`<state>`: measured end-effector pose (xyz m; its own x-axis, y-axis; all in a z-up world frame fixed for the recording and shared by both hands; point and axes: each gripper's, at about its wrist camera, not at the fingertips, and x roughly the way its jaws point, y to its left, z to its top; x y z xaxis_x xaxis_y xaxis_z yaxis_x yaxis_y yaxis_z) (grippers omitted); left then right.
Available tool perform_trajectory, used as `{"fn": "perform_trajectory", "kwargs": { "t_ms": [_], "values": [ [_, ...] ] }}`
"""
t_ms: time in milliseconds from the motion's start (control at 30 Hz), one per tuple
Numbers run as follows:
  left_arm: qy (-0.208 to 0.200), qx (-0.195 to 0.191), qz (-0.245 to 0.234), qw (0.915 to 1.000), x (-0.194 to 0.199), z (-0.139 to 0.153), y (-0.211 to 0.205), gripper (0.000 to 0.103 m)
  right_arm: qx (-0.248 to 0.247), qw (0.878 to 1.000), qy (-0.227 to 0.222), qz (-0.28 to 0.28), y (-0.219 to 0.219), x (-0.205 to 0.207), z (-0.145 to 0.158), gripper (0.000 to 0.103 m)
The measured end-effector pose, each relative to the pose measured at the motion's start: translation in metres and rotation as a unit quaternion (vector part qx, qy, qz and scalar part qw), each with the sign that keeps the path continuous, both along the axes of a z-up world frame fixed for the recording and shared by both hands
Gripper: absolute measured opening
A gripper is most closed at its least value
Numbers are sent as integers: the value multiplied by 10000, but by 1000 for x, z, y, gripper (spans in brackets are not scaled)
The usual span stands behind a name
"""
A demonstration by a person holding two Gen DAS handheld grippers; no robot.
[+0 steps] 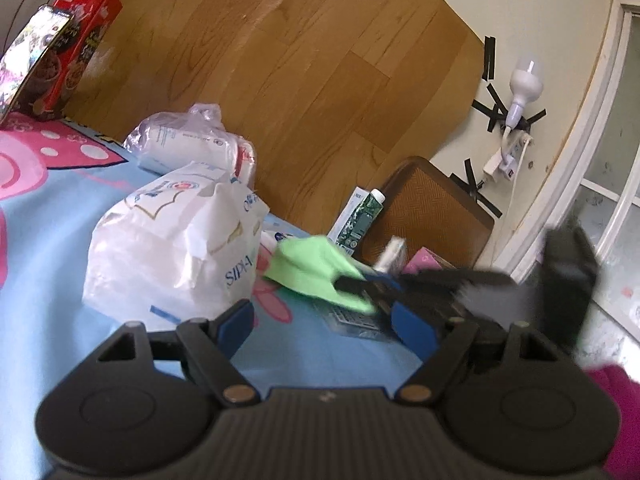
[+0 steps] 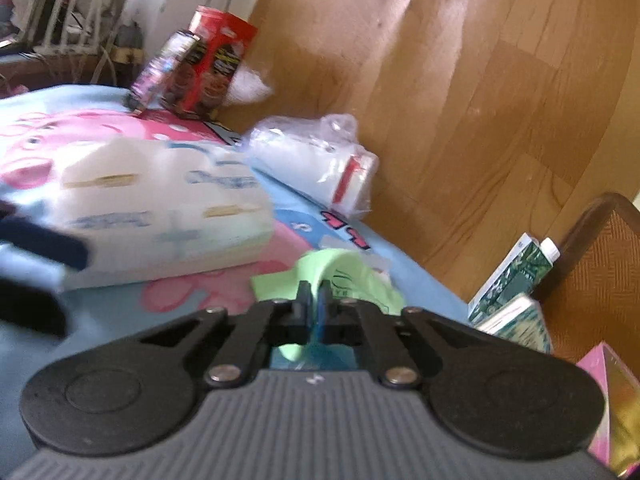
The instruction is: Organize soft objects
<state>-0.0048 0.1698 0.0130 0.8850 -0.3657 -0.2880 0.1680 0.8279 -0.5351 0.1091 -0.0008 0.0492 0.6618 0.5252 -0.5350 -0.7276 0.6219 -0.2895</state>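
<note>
Right gripper (image 2: pixel 314 294) pinches the green cloth (image 2: pixel 340 276) on the blue blanket (image 2: pixel 408 276)

The hold is only on a fold, so the cloth may slip out if it is lifted quickly. The left gripper (image 1: pixel 324 320), fingers spread and empty, waits near the white paper bag (image 1: pixel 172 240) and could knock it.

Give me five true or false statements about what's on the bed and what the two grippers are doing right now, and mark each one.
1. The right gripper is shut on the green cloth. True.
2. The left gripper holds the white paper bag. False: its jaws stand open and empty, with the bag beyond them.
3. The red box stands against the wooden panel. True.
4. The clear plastic package sits on top of the white paper bag. False: it lies on the blue bedsheet behind the bag.
5. The green carton lies on the pink cartoon print. False: it stands off the bed's edge, by the wooden panel.
</note>
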Motion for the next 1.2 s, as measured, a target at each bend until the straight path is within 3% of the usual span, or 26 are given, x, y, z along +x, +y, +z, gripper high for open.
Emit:
{"fn": "perform_trajectory", "kwargs": {
  "t_ms": [333, 633, 733, 800, 833, 900, 967, 1033, 1067, 1133, 1200],
  "values": [
    [263, 365, -164, 9989, 6, 0, -14, 79, 959, 9872, 1246, 252, -85, -94, -1, 5],
    [617, 531, -381, 9959, 6, 3, -26, 77, 1456, 9745, 1678, -309, -116, -113, -18, 9],
    [655, 333, -607, 9954, -1, 6, -34, 77, 1382, 9780, 1529, -331, -117, -117, -16, 22],
    [671, 321, -729, 9946, -3, 11, -42, 77, 1398, 9791, 1442, -318, -119, -117, -15, 39],
    [695, 346, -779, 9939, -3, 13, -47, 77, 1434, 9792, 1395, -349, -122, -118, -14, 53],
    [856, 434, -884, 9914, 1, 14, -56, 70, 1512, 9788, 1334, -370, -123, -114, -11, 58],
    [1197, 542, -965, 9866, 9, 7, -66, 51, 1474, 9787, 1390, -320, -119, -106, -10, 58],
    [1366, 538, -948, 9846, 15, -2, -74, 40, 1361, 9779, 1563, -280, -111, -97, -13, 56],
    [1333, 542, -960, 9849, 15, -1, -78, 32, 1293, 9770, 1678, -251, -106, -92, -17, 36],
    [1360, 356, -1315, 9813, 19, 2, -85, 21, 1273, 9795, 1539, -251, -101, -92, -21, 8],
    [1194, 509, -1394, 9817, 22, 16, -100, 21, 1551, 9757, 1524, -279, -105, -92, -17, 7]
  ]
}}
